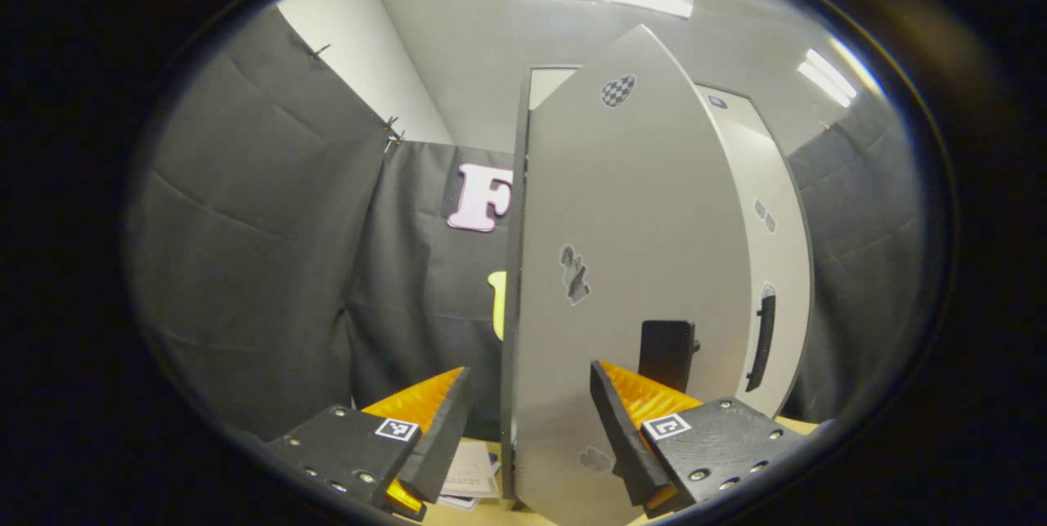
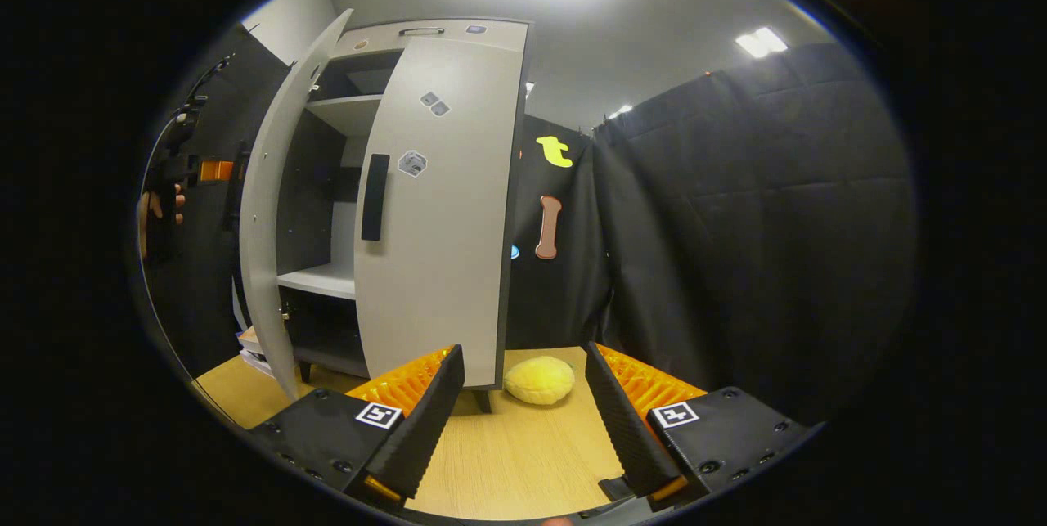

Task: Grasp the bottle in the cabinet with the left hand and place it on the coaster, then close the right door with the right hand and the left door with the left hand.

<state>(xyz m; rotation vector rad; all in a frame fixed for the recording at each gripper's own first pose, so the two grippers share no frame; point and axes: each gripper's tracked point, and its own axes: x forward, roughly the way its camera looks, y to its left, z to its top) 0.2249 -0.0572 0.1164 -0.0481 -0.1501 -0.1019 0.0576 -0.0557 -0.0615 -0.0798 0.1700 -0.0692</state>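
Spread left gripper (image 1: 530, 420) fingers straddle my grey left cabinet door's (image 1: 630, 264) edge.
Right gripper (image 2: 523, 411), fingers spread, shows me a yellow cushion-like lump (image 2: 538, 379) on the wooden table (image 2: 507, 460).

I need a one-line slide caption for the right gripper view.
Open right gripper over the wooden table, facing the grey cabinet: right door shut, left door ajar.

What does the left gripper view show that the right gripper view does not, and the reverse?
Left gripper view: the left door's outer face close up, with the left handle, seen between the open left tongs.
Right gripper view: the cabinet's shelves, a yellow lump on the table, the open right tongs, and a hand at far left.
Both: the right door and the right handle.
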